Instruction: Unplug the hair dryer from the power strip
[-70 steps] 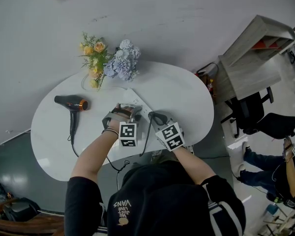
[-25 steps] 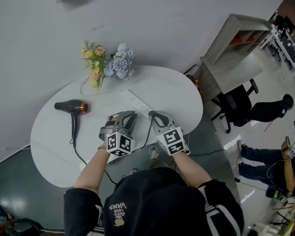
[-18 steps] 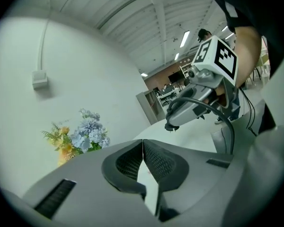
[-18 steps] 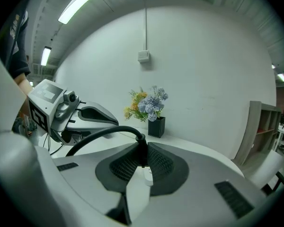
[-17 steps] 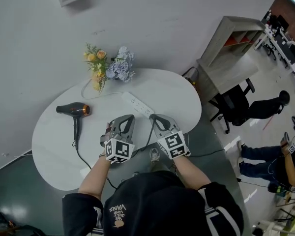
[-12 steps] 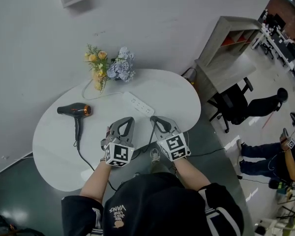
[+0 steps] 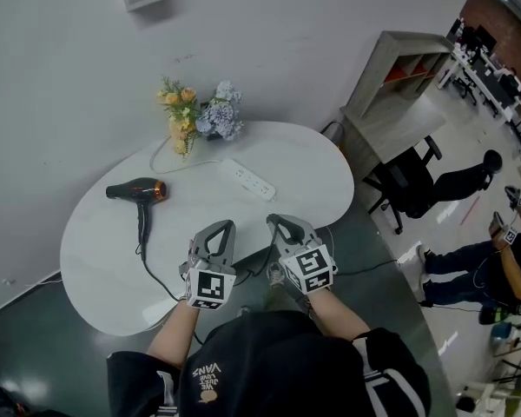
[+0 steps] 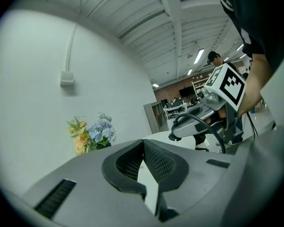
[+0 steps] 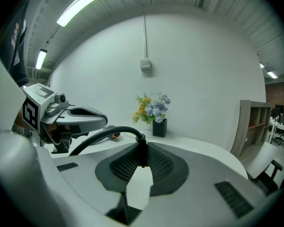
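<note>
Both my tongs have pulled back from the power strip (image 7: 247,179) toward the lower middle of the head view. The left tongs (image 7: 220,229), which were pressing the strip down, have let go and pinched fully closed on nothing, while the right tongs (image 7: 279,225) stay narrowly clamped on the black plug (image 9: 141,151), its cord (image 9: 102,137) arcing away to the left. The strip now lies bare at the upper middle of the desk (image 7: 313,176), well apart from the plug, and the hair dryer (image 7: 136,190) rests at the desk's left, so I judge the unplugging done.
</note>
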